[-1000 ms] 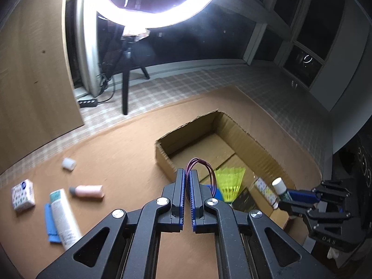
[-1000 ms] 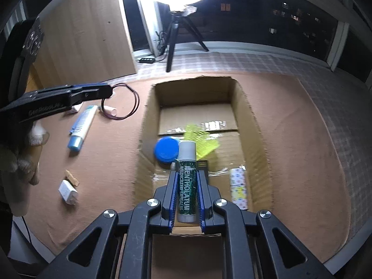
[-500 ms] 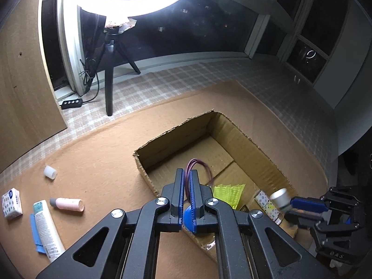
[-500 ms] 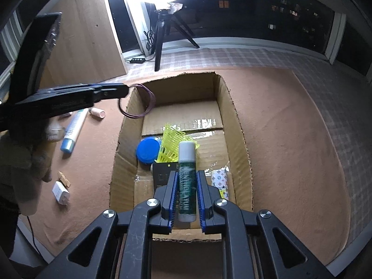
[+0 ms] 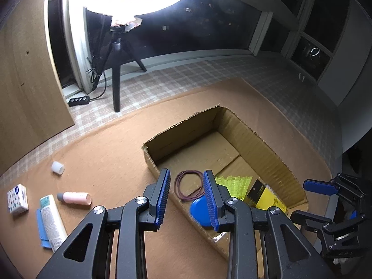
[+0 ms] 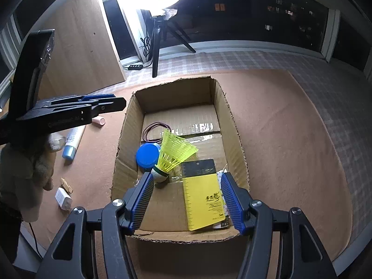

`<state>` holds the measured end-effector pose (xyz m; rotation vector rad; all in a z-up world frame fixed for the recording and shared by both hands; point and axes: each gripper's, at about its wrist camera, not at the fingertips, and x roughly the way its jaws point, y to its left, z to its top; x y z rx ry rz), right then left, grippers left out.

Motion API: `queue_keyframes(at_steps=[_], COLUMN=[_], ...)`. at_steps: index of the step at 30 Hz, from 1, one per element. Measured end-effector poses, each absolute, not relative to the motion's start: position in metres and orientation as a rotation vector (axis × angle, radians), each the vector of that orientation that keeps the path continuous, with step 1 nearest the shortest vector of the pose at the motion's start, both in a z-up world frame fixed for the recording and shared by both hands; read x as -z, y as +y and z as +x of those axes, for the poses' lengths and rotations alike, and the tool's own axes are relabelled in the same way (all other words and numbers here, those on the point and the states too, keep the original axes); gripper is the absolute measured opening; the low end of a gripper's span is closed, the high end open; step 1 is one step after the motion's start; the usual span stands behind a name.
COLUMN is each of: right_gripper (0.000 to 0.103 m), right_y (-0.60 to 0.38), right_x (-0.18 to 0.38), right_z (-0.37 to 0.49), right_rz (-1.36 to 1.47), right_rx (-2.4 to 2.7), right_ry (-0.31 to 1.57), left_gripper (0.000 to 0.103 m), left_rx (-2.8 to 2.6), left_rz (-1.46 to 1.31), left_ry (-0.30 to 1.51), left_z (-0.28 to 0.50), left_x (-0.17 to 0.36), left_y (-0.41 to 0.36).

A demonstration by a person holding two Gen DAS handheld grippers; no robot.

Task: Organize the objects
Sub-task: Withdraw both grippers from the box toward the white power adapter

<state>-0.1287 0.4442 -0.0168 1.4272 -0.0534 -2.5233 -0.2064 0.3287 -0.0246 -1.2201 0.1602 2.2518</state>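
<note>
On the left of the felt-covered tabletop [image 5: 116, 144] lie the things not yet sorted: a dotted tissue pack [image 5: 17, 196], a white squeeze tube [image 5: 52, 223] on a flat blue piece, a pink capped stick [image 5: 74, 198] and a small white cap [image 5: 57, 167]. The stick and the cap are smooth and round — a careless nudge would likely set them rolling across the felt, and the soft tube could slip out of a shallow pinch.

The left hand-held gripper [image 5: 186, 194] has just been opening; its ribbed blue pads stand apart with nothing pressed between them. The purple elastic loop [image 5: 188, 183] lies flat on the floor of the cardboard box [image 6: 125, 139], beside a blue round lid [image 6: 147, 155]. The loop is thin and limp, so a finger dipping back in could snag it and drag it out.

Further right sit a yellow plastic shuttlecock [image 6: 173, 154], light and tippy on its rounded cork, and a glossy yellow-and-black card [image 6: 204, 197]. The right hand-held gripper [image 6: 186, 200] has also just been opening, wide and empty, low over the box's torn, corrugated near wall — pulling back could catch that ragged edge and shift the box. The lip-balm tube cannot be made out.
</note>
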Motion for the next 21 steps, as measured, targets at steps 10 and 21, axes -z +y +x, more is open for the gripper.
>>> queue_keyframes(at_steps=[10,21], right_gripper=[0.06,0.063], right_y=[0.421,0.368], right_x=[0.015,0.016], right_z=[-0.119,-0.107], right_rz=[1.398,1.366], right_rx=[2.485,2.393], right_ry=[-0.05,-0.026], left_gripper=[0.032,0.032], left_rx=[-2.308,-2.379], left_rz=[-1.262,-1.346], left_ry=[0.158,0.069], left_z=[-0.185,-0.15], left_x=[0.021,0.023], left_y=[0.267,0.166])
